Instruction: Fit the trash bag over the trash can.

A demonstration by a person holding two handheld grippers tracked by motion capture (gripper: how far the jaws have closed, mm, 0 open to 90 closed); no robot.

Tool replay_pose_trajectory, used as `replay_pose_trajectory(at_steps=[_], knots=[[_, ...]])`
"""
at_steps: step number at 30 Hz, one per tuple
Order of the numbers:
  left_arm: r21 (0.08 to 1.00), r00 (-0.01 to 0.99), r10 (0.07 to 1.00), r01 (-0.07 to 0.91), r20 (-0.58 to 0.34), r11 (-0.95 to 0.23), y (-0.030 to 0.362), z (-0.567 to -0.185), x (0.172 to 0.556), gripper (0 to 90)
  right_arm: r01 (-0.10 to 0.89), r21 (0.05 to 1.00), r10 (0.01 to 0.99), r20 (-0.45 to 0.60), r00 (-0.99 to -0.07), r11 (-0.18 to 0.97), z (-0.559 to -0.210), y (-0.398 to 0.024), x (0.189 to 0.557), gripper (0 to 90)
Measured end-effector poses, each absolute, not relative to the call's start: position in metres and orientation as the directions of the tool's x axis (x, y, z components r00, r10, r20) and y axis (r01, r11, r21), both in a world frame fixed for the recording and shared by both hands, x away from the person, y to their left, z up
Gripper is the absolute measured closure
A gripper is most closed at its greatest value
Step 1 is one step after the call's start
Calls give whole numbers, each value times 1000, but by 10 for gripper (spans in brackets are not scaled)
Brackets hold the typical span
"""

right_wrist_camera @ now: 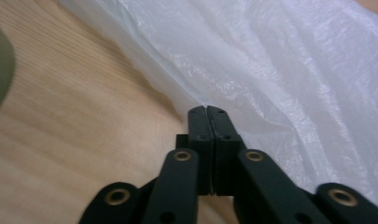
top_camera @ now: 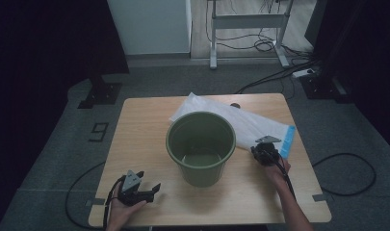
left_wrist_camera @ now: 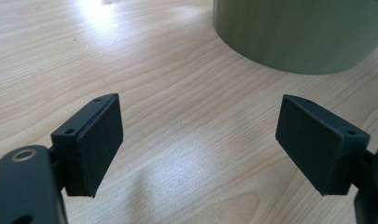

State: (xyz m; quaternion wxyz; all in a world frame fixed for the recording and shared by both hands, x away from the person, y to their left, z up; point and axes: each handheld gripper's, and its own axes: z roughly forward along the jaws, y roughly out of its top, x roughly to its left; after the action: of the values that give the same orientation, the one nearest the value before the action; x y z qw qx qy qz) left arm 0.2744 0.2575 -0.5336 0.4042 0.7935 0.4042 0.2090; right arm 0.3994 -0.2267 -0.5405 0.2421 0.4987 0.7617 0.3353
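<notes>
Wooden and pale, the table (top_camera: 135,144) carried a green plastic bucket (top_camera: 201,147) standing upright at its middle, mouth up, probably so a liner could be fitted into it. Behind the bucket and out to its right lay a white plastic bag (top_camera: 250,124), flat, with a blue strip at its right end; the bucket's rim hid part of the bag's near edge. Right of the bucket, the right gripper (right_wrist_camera: 207,109) had its jaws clenched at the bag's near edge, though whether film was actually pinched between the tips was hard to make out. Left of the bucket and nearer the person, the left gripper (left_wrist_camera: 198,142) hung low over bare wood with jaws released and nothing between them, seemingly waiting. The bucket's inside bottom was dim.
</notes>
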Motion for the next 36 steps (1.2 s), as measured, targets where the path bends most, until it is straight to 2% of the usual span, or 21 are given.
replay_pose_trajectory(at_steps=[4,5,7,15,20,21,22,23,24,25,26,28,32,36], knots=[[813,571,821,476,5,-336,261,-533,272,154,577,777,926,-22,-377,253,-536,-242,362,889],[813,569,822,477,4,-334,262,-532,272,155,556,789,921,-30,-388,260,-534,-252,338,889],[813,567,824,477,5,-334,262,-532,271,156,542,799,918,-31,-395,260,-534,-263,315,889],[812,565,825,480,2,-331,260,-532,272,155,556,792,922,-20,-388,251,-541,-300,265,889],[806,565,825,487,3,-336,260,-534,272,155,573,784,925,-1,-381,237,-545,-309,259,877],[807,566,825,486,2,-335,260,-534,271,155,581,777,926,-4,-377,241,-546,-309,258,801],[807,566,825,486,2,-335,260,-534,271,155,581,777,926,-4,-377,241,-546,-309,258,801],[808,566,824,485,1,-334,260,-533,271,155,579,779,928,-8,-374,240,-546,-308,258,711],[809,566,825,484,0,-332,260,-533,271,155,565,789,935,-34,-354,242,-544,-302,257,499],[809,566,825,484,0,-332,260,-533,271,155,565,789,935,-34,-354,242,-544,-302,257,499],[809,565,825,487,-5,-329,260,-534,272,156,540,804,936,-57,-348,250,-538,-288,257,351],[806,567,824,488,-2,-334,260,-534,272,156,508,817,928,-85,-363,274,-530,-271,261,290],[808,568,823,487,-4,-332,260,-534,272,156,479,829,909,-80,-409,289,-522,-244,278,257],[808,566,825,487,-3,-331,260,-534,272,156,494,829,900,-28,-434,264,-522,-206,322,232]])
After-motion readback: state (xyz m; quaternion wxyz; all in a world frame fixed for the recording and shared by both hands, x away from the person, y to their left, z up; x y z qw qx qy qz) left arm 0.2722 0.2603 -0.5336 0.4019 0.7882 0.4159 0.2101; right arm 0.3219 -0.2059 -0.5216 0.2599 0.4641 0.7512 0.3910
